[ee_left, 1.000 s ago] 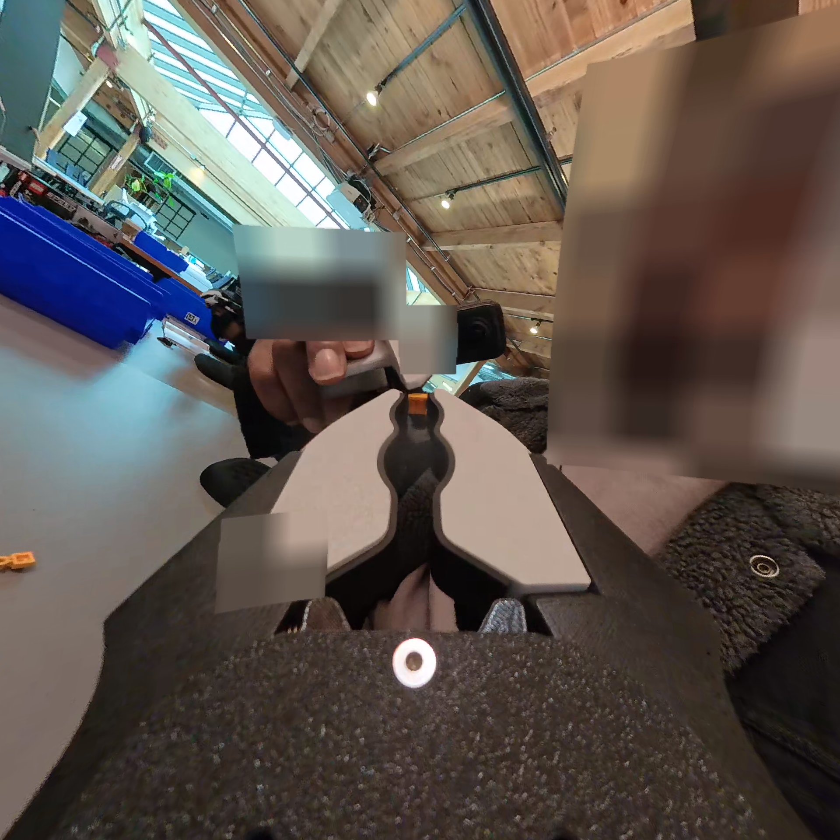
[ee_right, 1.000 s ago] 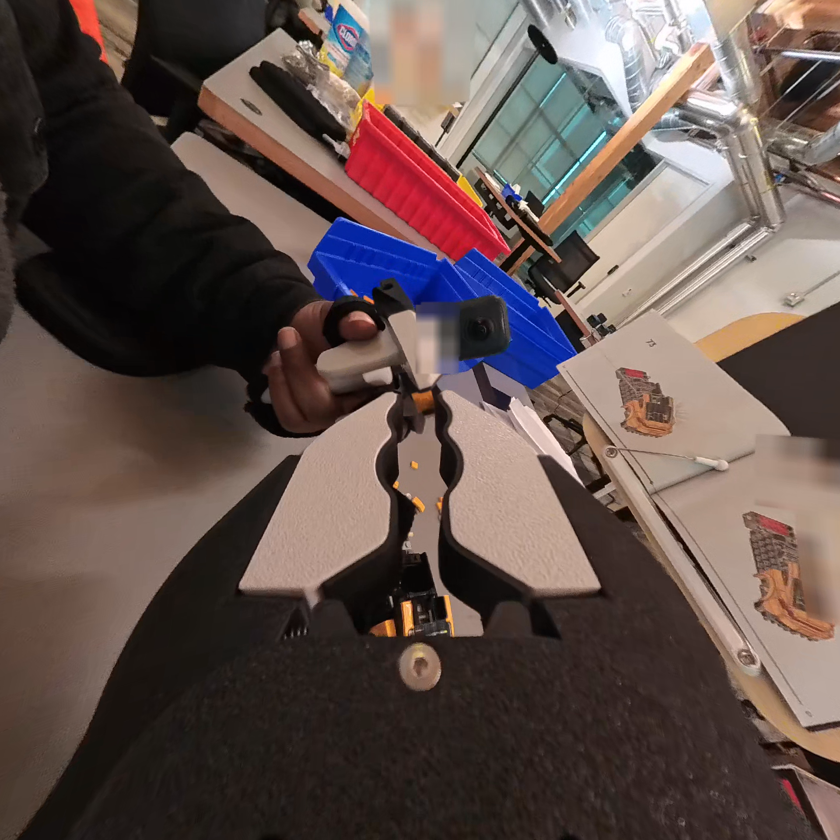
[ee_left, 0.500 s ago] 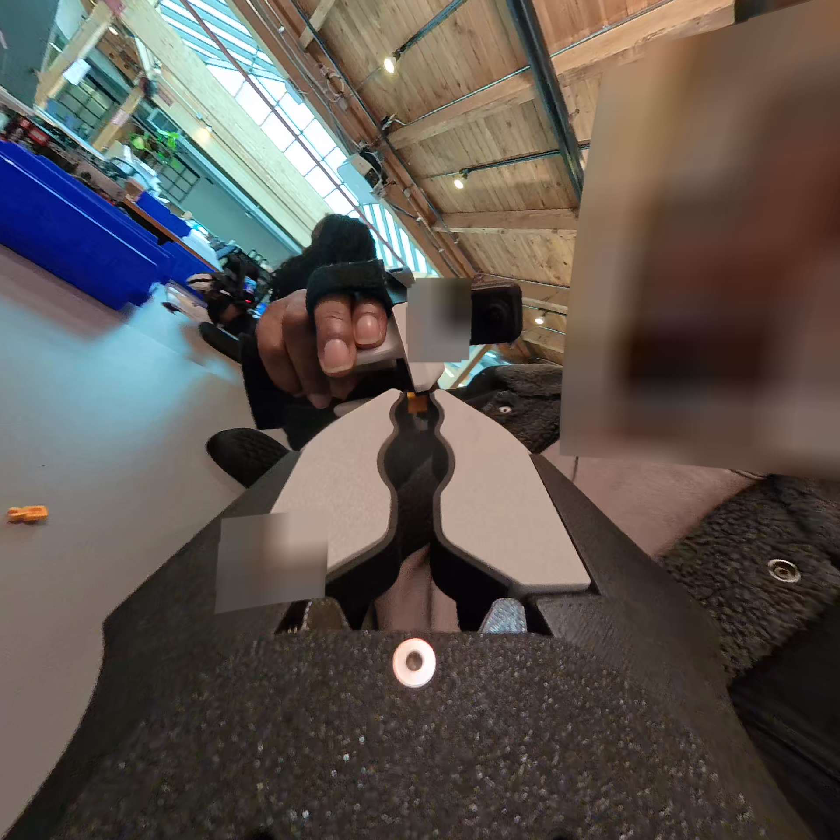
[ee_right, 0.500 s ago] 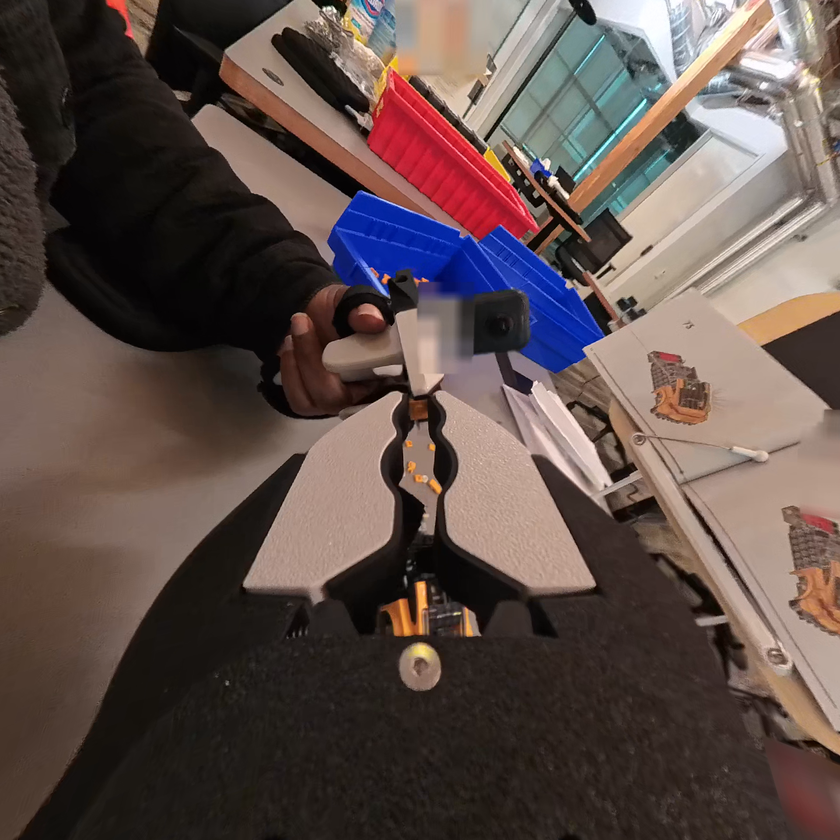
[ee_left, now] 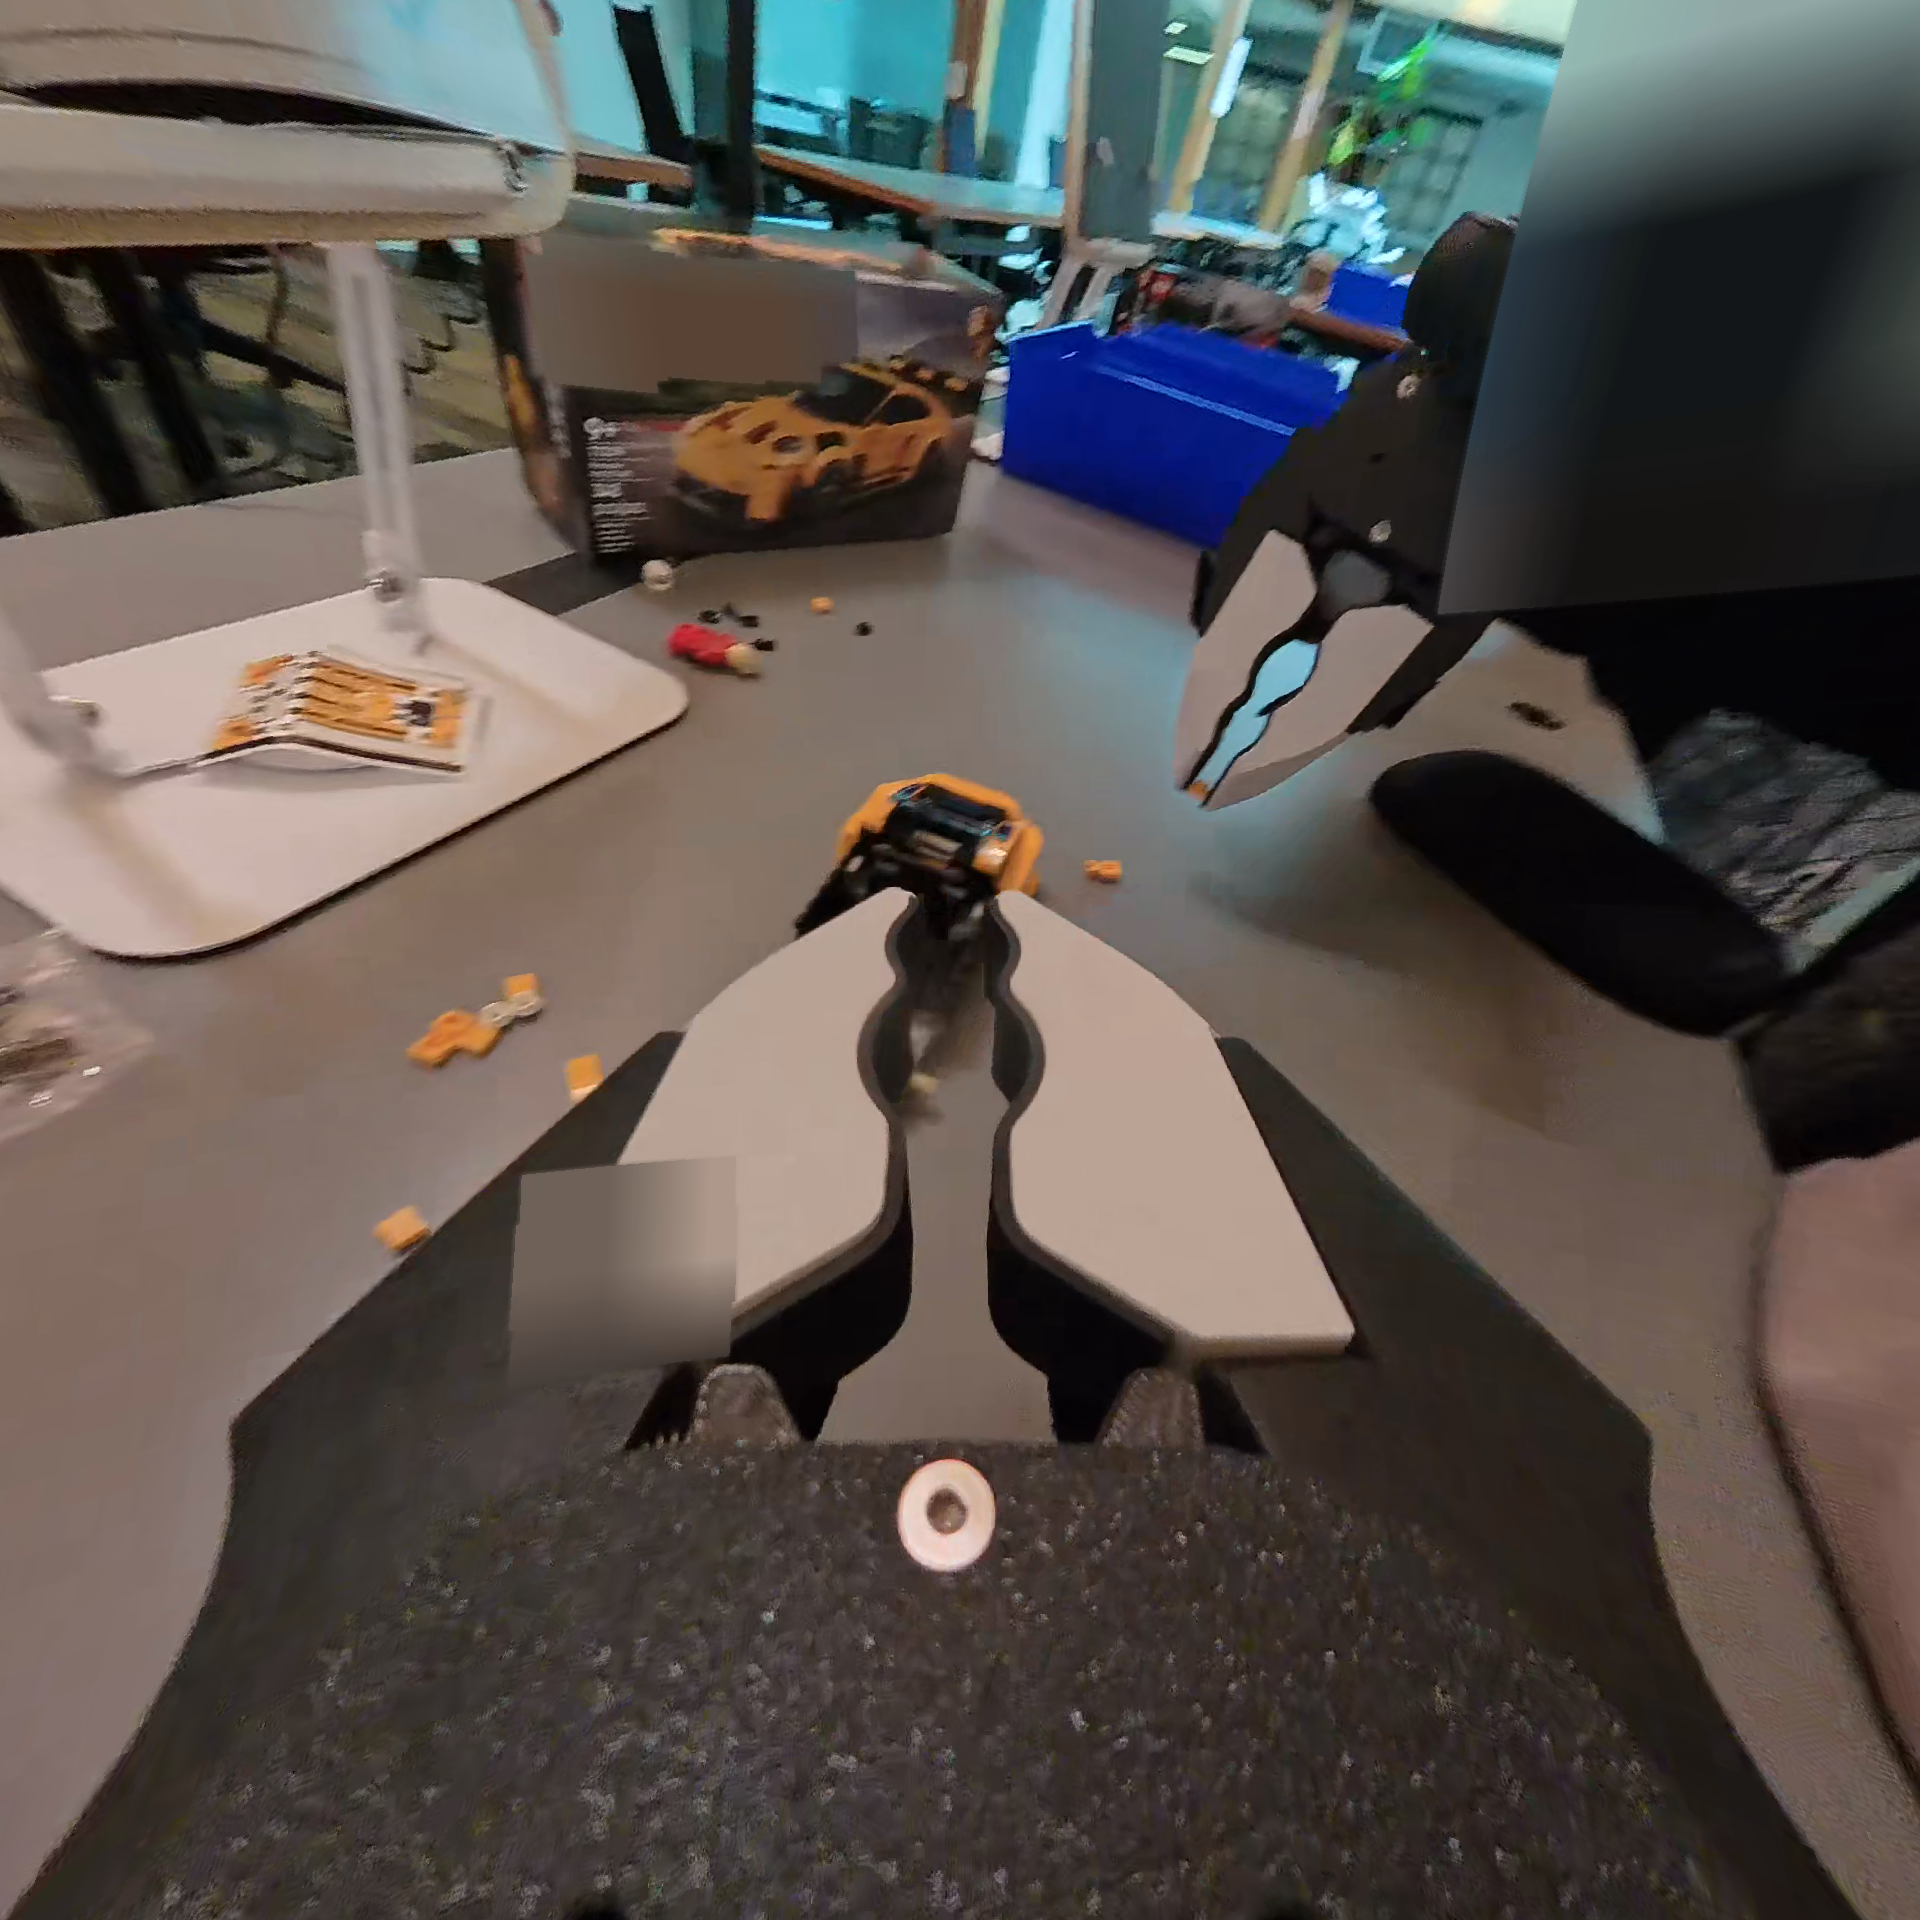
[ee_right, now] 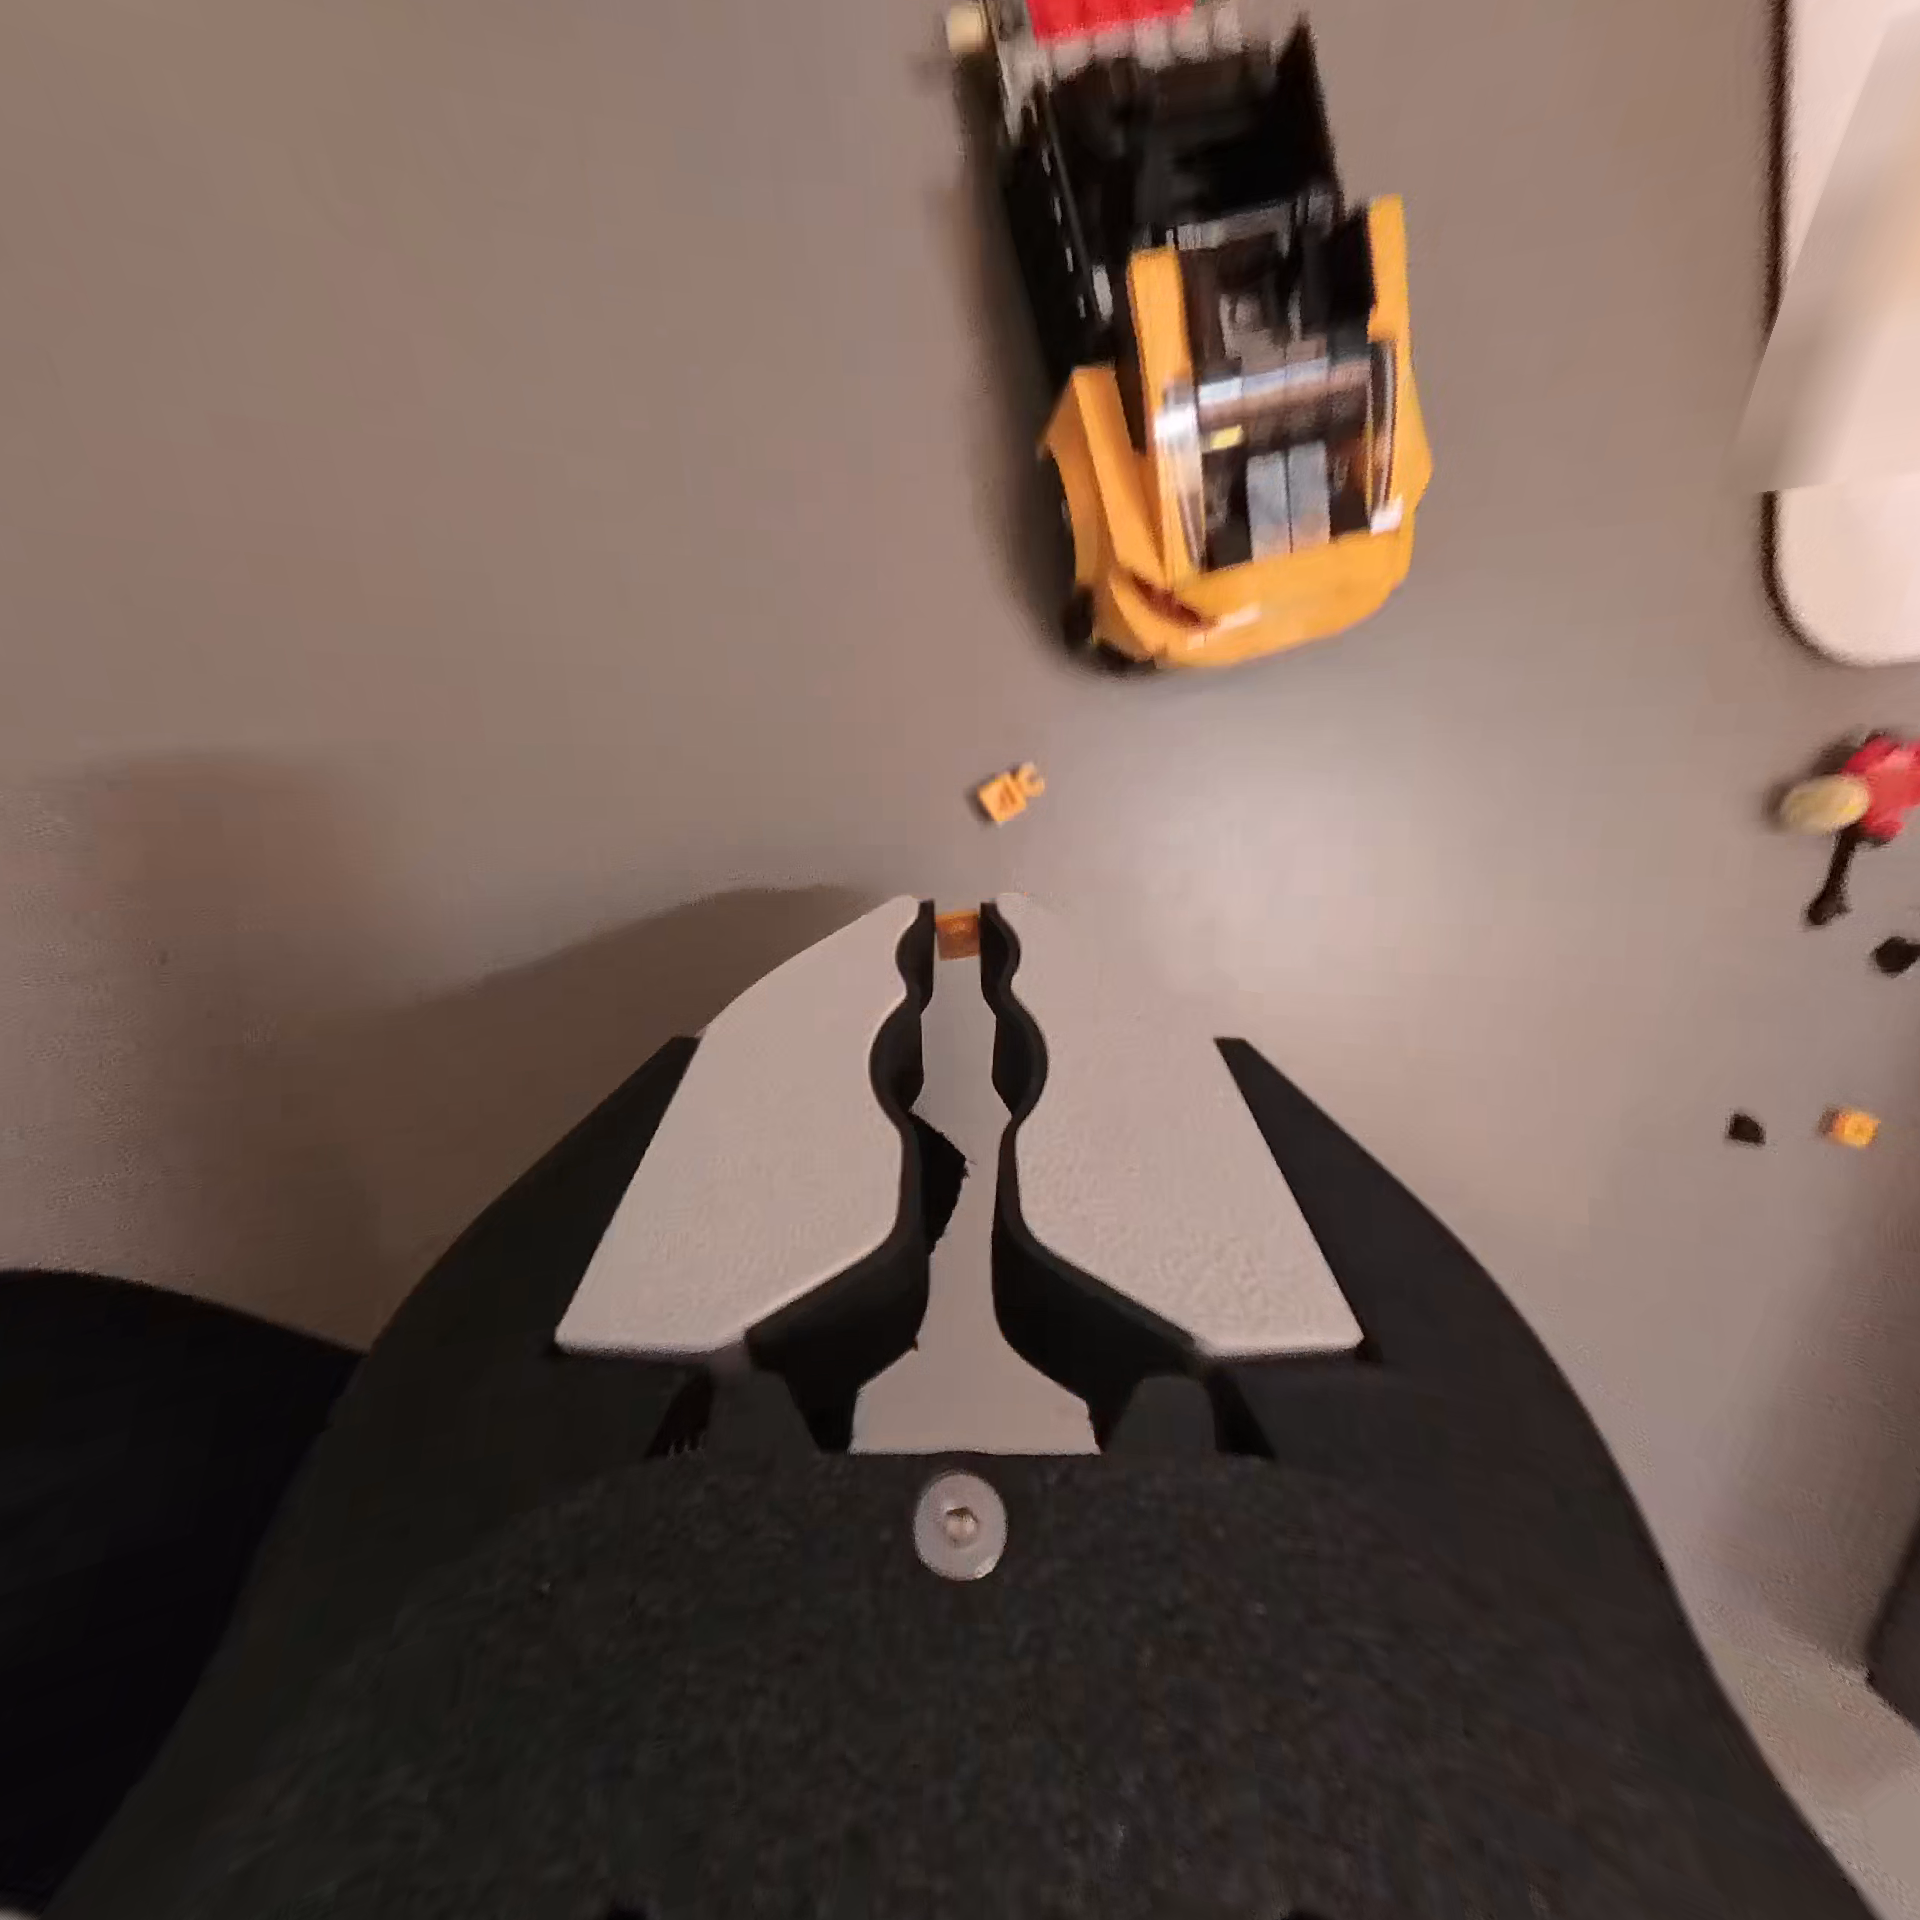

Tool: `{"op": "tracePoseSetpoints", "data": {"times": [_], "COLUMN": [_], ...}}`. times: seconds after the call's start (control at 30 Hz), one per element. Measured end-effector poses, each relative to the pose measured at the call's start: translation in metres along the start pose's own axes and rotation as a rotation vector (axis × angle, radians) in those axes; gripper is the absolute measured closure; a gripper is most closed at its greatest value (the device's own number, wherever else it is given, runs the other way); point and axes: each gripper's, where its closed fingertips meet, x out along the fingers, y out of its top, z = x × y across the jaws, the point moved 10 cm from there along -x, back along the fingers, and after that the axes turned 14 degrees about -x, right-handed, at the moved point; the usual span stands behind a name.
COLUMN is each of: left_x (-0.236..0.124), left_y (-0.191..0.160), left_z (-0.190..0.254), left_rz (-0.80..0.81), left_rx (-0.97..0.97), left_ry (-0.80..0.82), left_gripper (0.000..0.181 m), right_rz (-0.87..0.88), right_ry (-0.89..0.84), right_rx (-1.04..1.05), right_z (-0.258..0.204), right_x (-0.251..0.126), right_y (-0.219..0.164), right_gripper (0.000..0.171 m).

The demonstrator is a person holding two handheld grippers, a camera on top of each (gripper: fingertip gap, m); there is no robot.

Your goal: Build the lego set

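A part-built orange and black lego car stands on the grey table; it also shows in the right wrist view. My left gripper is slightly open and holds nothing, its tips at the car's near black end. My right gripper is shut on a small orange lego piece and hovers above the table short of the car's orange end. It shows in the left wrist view, up and to the right of the car.
The lego box and blue bins stand behind. A white stand base with a sticker sheet lies left. Loose orange pieces, a red minifigure and a sleeve are around. My hands' fingertips stand some 20 centimeters from each other.
Both grippers swung from facing each other in the air down to the table. The left let go of the orange piece; the right alone now holds it.
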Motion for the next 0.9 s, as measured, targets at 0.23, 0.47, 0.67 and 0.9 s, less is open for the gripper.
{"op": "tracePoseSetpoints", "data": {"times": [0.23, 0.47, 0.67, 0.9], "left_x": [0.002, 0.001, 0.002, 0.002], "left_y": [-0.004, -0.004, -0.006, -0.006], "left_z": [0.001, 0.001, 0.0, 0.001], "left_rz": [-0.028, -0.024, -0.041, -0.043], "left_rx": [0.09, 0.089, 0.094, 0.097], "left_ry": [0.082, 0.087, 0.085, 0.083], "left_gripper": [0.171, 0.172, 0.172, 0.173], "right_rz": [-0.106, -0.137, -0.155, -0.138], "right_ry": [0.091, 0.147, 0.175, 0.184], "right_rx": [0.023, 0.015, -0.001, -0.003], "right_z": [0.005, 0.008, 0.007, 0.006], "right_x": [0.012, 0.026, 0.032, 0.033], "right_y": [-0.006, -0.001, -0.001, -0.002], "right_gripper": [0.163, 0.163, 0.162, 0.155]}}
